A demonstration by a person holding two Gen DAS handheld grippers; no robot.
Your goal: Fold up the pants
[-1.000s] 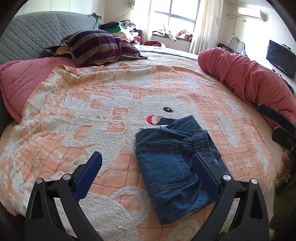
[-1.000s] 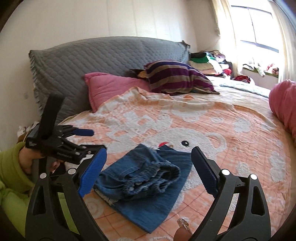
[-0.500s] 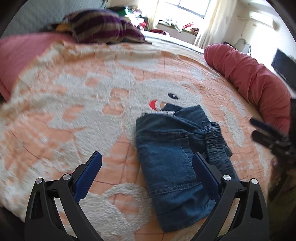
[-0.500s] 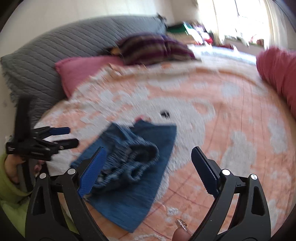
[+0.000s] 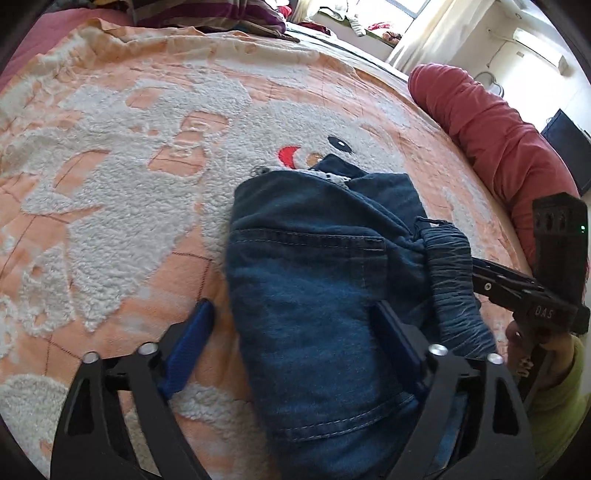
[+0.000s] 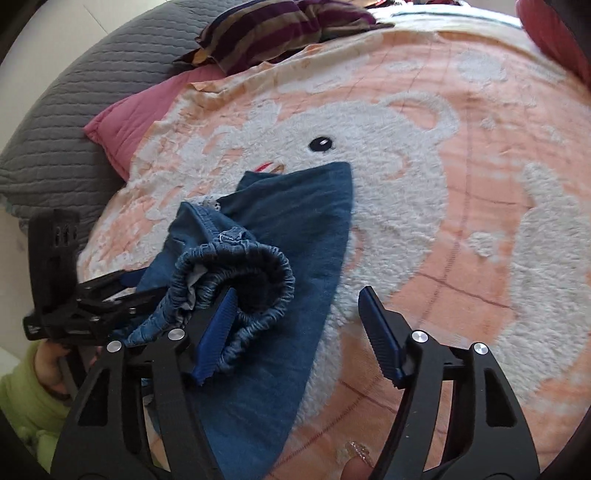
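Folded blue denim pants (image 5: 317,288) lie on an orange-and-white bear blanket (image 5: 110,192), elastic waistband (image 5: 450,280) bunched on the right side. My left gripper (image 5: 295,328) is open low over the pants, one finger on the blanket left of them, the other on the denim. My right gripper (image 6: 299,317) is open, its left finger (image 6: 218,325) inside the waistband opening (image 6: 240,280), its right finger over the blanket beside the pants (image 6: 295,229). Each gripper shows in the other's view, the right (image 5: 517,288) at the waistband, the left (image 6: 92,306) at the pants' far side.
A rolled red quilt (image 5: 498,140) lies along the blanket's right side. A striped pillow (image 6: 273,26), a pink pillow (image 6: 125,114) and a grey quilted headboard cushion (image 6: 62,122) are at the head of the bed. A TV (image 5: 569,147) stands past the quilt.
Both grippers have dropped down and moved in onto the pants. The right gripper's left finger has gone into the waistband. The pants have not visibly moved.
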